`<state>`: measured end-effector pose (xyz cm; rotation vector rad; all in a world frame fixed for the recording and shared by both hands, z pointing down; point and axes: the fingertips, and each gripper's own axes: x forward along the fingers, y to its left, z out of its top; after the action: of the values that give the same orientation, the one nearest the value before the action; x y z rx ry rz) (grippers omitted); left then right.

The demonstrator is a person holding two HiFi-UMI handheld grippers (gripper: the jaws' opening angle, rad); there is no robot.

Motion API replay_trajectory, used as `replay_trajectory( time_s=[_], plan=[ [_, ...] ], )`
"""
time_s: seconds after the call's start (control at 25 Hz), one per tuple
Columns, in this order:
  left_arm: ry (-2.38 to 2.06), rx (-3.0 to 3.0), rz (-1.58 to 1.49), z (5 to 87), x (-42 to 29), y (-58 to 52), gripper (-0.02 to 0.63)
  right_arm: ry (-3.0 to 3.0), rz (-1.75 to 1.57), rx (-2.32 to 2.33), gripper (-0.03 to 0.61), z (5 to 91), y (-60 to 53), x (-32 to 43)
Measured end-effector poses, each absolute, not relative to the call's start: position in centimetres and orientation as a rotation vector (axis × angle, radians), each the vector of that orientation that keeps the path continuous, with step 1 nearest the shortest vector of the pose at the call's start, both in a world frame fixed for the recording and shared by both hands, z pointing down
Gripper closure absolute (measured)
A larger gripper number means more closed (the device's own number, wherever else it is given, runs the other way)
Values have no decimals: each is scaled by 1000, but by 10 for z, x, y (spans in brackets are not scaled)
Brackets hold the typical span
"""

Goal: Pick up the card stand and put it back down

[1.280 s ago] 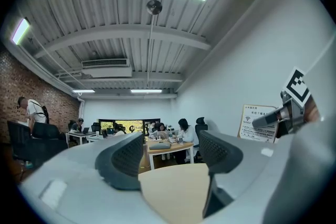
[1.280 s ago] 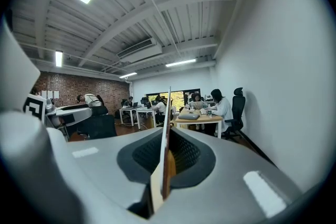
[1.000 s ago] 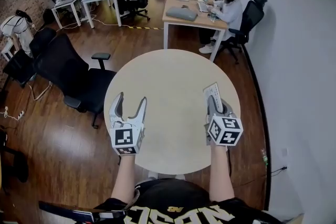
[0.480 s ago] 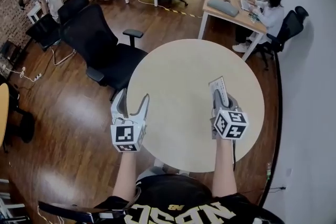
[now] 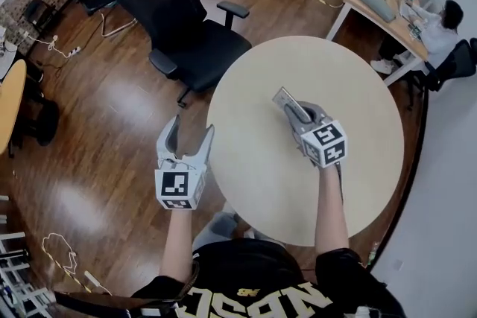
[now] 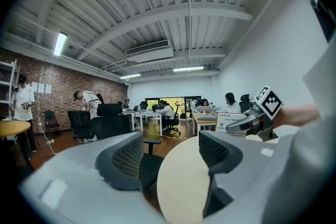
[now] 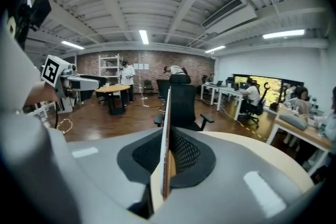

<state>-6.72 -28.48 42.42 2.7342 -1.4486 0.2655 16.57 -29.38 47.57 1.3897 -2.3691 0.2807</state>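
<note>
right gripper [image 5: 299, 114]: clamped on card stand [image 5: 286, 101], round table [image 5: 365, 160] seemingly just below it | left gripper [image 5: 187, 136]: jaws apart, nothing between, table edge to its right

I'm logging the round table [image 5: 246, 182] as plain pale beige, no pattern. Left of the table, the left gripper [image 5: 189, 129] is showing light grey, with dark mesh-textured pads [image 6: 126, 157]. Its marker cube [image 5: 177, 190] is carrying black squares on white. Over the table, the right gripper [image 5: 299, 114] is showing the same grey and the same black-on-white cube pattern. The card stand [image 5: 285, 100] is reading white-faced with small dark print and a wood-brown edge. Around the table, the floor [image 5: 112, 123] is showing glossy reddish-brown planks. The office chair [image 5: 179, 26] beyond the table is reading black. The shirt [image 5: 253, 294] on the table's near side is showing black with white lettering. Far beyond the table, the brick wall [image 6: 52, 84] is showing red-brown courses.
</note>
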Motion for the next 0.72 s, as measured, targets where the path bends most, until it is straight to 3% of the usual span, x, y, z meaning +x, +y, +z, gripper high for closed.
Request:
replay_trajectory(
  time_s=[0.32, 0.72],
  plan=[
    [-1427, 2574, 388, 497, -112, -289, 281, -2536, 480, 950, 557, 578, -345, 67],
    [-1349, 2535, 325, 552, -138, -295, 282, -2554, 524, 561, 557, 683, -338, -25]
  ],
)
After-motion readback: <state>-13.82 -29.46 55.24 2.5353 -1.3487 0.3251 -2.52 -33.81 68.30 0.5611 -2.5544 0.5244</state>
